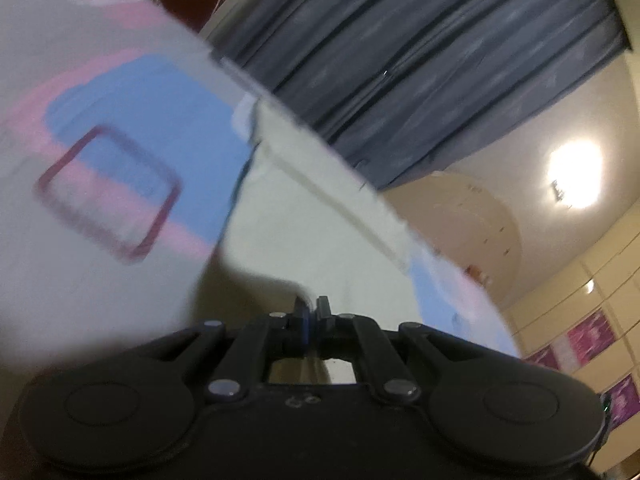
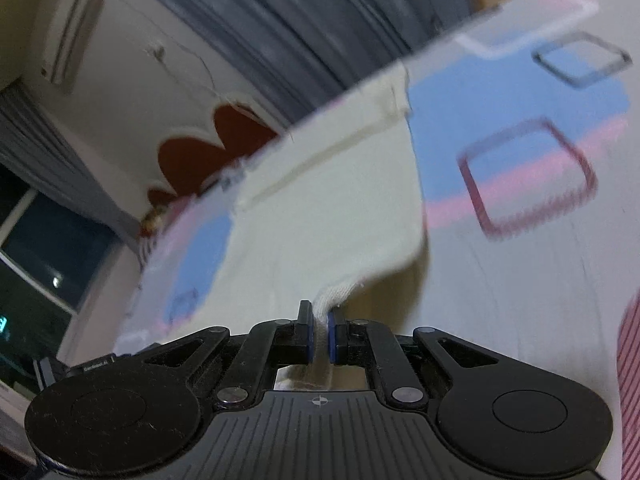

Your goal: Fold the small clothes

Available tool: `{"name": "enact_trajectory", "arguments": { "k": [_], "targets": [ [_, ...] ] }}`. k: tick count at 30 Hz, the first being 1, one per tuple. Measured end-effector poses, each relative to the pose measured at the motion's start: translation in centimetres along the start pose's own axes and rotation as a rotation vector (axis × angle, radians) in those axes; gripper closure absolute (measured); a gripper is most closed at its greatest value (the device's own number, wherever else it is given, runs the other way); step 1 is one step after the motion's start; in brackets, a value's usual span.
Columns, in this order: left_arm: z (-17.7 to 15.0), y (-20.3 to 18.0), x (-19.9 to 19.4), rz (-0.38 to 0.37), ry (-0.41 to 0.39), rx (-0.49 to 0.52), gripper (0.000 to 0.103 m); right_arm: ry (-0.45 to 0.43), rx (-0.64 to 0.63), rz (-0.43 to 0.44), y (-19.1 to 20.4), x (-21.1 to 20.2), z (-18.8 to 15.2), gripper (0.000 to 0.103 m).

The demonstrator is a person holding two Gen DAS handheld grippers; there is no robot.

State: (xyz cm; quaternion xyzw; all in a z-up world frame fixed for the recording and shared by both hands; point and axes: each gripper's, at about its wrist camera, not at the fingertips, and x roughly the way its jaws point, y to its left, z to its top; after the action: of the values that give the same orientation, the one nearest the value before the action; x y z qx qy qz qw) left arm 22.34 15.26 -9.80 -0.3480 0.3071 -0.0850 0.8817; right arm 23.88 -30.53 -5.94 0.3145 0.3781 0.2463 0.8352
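Above the patterned bedsheet (image 2: 520,280), a cream garment (image 2: 328,208) is pinched at its near edge by both the right gripper (image 2: 319,336) and the left gripper (image 1: 311,320); thin bites could be lost under tension.

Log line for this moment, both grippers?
left gripper: shut on cream garment | right gripper: shut on cream garment | patterned sheet beneath
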Motion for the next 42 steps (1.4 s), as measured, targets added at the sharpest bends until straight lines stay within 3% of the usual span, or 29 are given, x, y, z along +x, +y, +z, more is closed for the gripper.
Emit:
{"name": "enact_trajectory", "arguments": {
  "k": [3,7,11,20,24,27,29,31,32,33,37,42],
  "targets": [
    [3.2,-1.6,1.7,-0.029,-0.029,-0.004,0.101,-0.045,-0.014,-0.015,0.9,0.8,3.4,0.097],
    [7.6,-3.4,5.2,-0.012,-0.053,0.001,0.101,-0.086,0.009,-0.053,0.8,1.9,8.6,0.097],
    [11.8,-3.9,10.2,0.007,-0.049,0.002,0.101,-0.091,0.07,-0.08,-0.2,5.7,14.1,0.097],
    [18.5,0.0,21.2,0.094,0.007,-0.039,0.101,-0.046,0.181,-0.132,-5.8,17.6,23.0,0.097],
    [19.5,1.6,25.2,0.099,0.086,-0.021,0.101,-0.02,0.191,-0.155,-8.6,21.3,25.6,0.102],
    [19.4,1.8,26.3,0.12,0.128,0.02,0.097,-0.036,0.093,-0.13,-8.7,21.8,25.9,0.101],
    [19.2,2.0,25.7,0.102,0.126,0.005,0.066,-0.044,-0.061,-0.165,-7.4,21.2,24.7,0.095],
    [18.6,2.0,23.8,0.074,0.073,-0.013,0.046,-0.032,-0.138,-0.185,-7.0,20.3,23.2,0.074],
    [18.3,2.0,23.2,0.07,0.058,-0.024,0.046,-0.034,-0.124,-0.175,-7.4,19.6,22.3,0.06],
    [18.0,1.9,22.6,0.056,0.05,-0.029,0.047,-0.045,-0.099,-0.165,-7.6,18.7,21.6,0.058],
    [16.4,2.2,21.6,0.061,0.05,-0.033,0.049,-0.073,-0.001,-0.083,-8.5,16.5,19.2,0.058],
    [16.7,2.7,22.3,0.064,0.068,-0.045,0.061,0.016,0.006,-0.062,-8.5,17.6,17.9,0.058]
  ]
}}
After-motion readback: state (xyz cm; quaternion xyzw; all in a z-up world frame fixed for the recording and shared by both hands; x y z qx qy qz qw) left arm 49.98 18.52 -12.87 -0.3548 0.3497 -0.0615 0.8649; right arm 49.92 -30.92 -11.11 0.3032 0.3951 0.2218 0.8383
